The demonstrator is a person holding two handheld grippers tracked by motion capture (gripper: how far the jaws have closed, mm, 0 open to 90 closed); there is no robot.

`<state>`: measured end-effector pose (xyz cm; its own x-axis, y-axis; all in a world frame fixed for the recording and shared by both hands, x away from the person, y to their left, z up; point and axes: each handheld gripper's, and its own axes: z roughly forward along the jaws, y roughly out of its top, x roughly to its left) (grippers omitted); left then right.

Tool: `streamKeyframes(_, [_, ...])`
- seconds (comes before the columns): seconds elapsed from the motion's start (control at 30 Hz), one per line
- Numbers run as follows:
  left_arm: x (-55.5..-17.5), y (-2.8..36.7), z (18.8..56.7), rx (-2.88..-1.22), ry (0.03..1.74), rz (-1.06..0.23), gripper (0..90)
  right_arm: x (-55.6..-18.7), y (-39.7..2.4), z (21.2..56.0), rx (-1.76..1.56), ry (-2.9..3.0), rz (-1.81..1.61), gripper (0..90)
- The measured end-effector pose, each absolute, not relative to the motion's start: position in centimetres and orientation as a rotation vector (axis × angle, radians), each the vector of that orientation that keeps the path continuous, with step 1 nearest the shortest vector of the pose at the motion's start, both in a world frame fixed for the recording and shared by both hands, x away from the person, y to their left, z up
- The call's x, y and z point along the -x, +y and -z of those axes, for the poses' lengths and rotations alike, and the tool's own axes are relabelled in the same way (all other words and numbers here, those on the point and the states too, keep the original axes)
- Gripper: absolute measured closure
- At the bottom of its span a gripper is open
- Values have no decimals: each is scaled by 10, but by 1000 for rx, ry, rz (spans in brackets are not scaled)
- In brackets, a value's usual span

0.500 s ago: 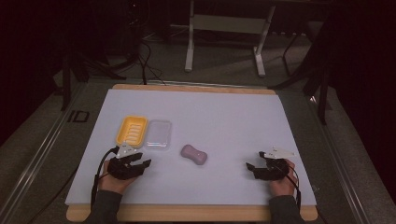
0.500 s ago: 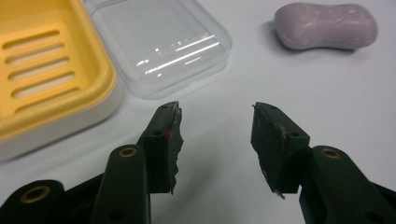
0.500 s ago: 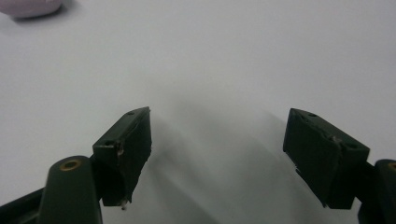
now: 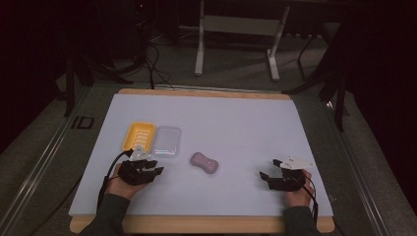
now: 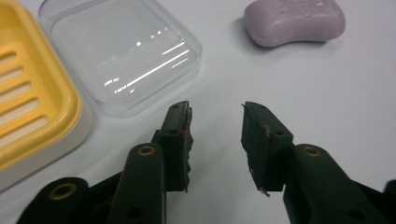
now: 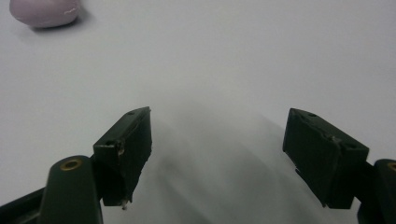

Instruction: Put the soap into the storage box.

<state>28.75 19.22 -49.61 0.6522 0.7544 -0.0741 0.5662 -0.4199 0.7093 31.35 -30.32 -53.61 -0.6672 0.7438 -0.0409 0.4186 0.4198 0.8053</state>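
Soap (image 4: 204, 162) lies on mat (image 4: 236, 123), right of lid (image 4: 166, 141) and dish (image 4: 138, 136). Left gripper (image 4: 155, 169) jaws apart, empty; right gripper (image 4: 269, 169) jaws wide apart, empty.

Setting: a lab or recording studio, not a home. My table (image 4: 206, 105) is a wooden board under a plain pale sheet, lit from above while all around it lies in darkness. Beyond the table's far edge, well ahead of my tongs, stands a grey metal stand (image 4: 236, 29) on a grey carpeted floor (image 4: 172, 69). Black cables (image 4: 155, 69) trail over that floor, ahead and left of my left tongs (image 4: 158, 170). Dark drapes or walls close in on both sides.
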Motion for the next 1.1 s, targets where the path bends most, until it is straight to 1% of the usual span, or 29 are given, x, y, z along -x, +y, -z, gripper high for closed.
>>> streamKeyframes(0.13, [-290,190,494,-2161,1011,-330,674,-314,-303,536,-996,2287,-1130,234])
streamKeyframes(0.17, [-290,189,494,-2165,1007,-328,697,-314,-303,536,-997,2287,-1134,234])
streamKeyframes(0.2, [-291,188,493,-2164,1002,-325,697,-314,-303,536,-997,2287,-1134,234])
streamKeyframes(0.27, [-292,187,492,-2170,1002,-317,741,-314,-304,536,-994,2287,-1142,235])
streamKeyframes(0.37, [-295,184,490,-2184,994,-313,768,-314,-304,536,-999,2286,-1144,235])
streamKeyframes(0.4, [-295,183,489,-2183,996,-317,804,-313,-304,536,-1002,2285,-1146,235])
streamKeyframes(0.43, [-295,182,488,-2187,991,-318,804,-313,-304,536,-1002,2285,-1146,235])
streamKeyframes(0.47, [-296,180,486,-2193,978,-319,843,-313,-304,536,-1000,2285,-1147,235])
streamKeyframes(0.53, [-296,179,485,-2200,971,-319,876,-313,-304,536,-999,2283,-1149,235])
streamKeyframes(0.57, [-296,178,485,-2200,966,-318,876,-313,-304,536,-999,2283,-1149,235])
streamKeyframes(0.6, [-297,176,484,-2205,961,-316,900,-313,-305,536,-1000,2280,-1151,234])
streamKeyframes(0.9, [-302,168,482,-2241,924,-302,898,-313,-305,536,-997,2276,-1155,235])
streamKeyframes(1.07, [-306,165,479,-2238,906,-287,855,-312,-305,535,-994,2272,-1158,234])
streamKeyframes(1.1, [-306,163,478,-2246,899,-286,830,-312,-305,535,-996,2271,-1159,234])
